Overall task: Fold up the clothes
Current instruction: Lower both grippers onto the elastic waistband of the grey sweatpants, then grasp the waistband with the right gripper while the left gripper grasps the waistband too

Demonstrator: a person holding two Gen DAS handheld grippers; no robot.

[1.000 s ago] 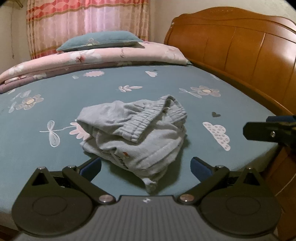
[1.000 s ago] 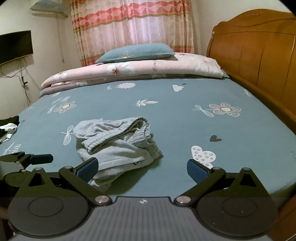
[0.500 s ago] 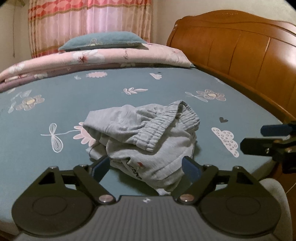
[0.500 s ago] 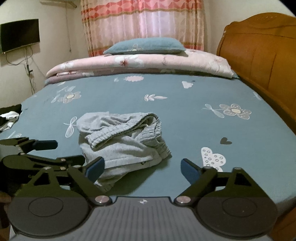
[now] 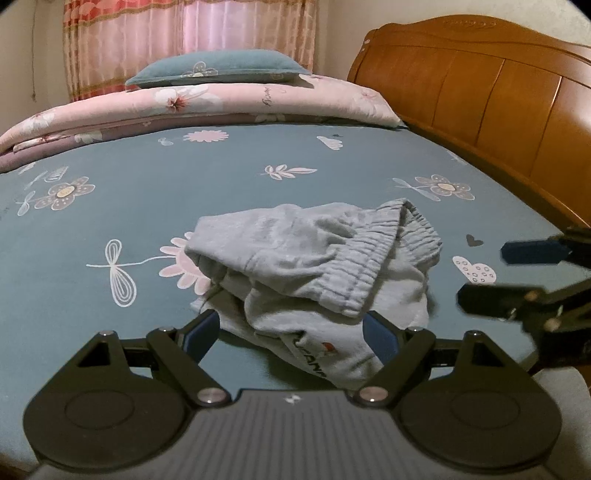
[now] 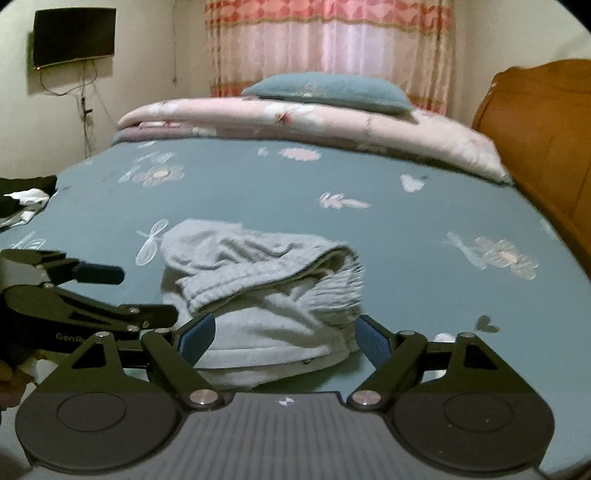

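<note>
Grey sweatpants [image 5: 314, 273] lie crumpled in a heap on the teal bedsheet [image 5: 184, 199], ribbed waistband on top. My left gripper [image 5: 291, 334] is open, its blue pads on either side of the heap's near edge. My right gripper [image 6: 284, 338] is open too, its pads straddling the near edge of the sweatpants [image 6: 266, 284] from the other side. Each gripper shows in the other's view: the right one [image 5: 524, 273] at the far right, the left one [image 6: 92, 291] at the left.
A folded pink floral quilt [image 5: 207, 107] with a teal pillow [image 5: 218, 70] lies at the far end of the bed. A wooden headboard [image 5: 498, 110] runs along the right. Dark clothes [image 6: 22, 199] sit off the bed's left edge. A TV [image 6: 74, 35] hangs on the wall.
Both grippers have moved forward and closer to the sweatpants, so their open fingers now flank the heap's near edge. The right gripper has swung leftwards towards the heap.
</note>
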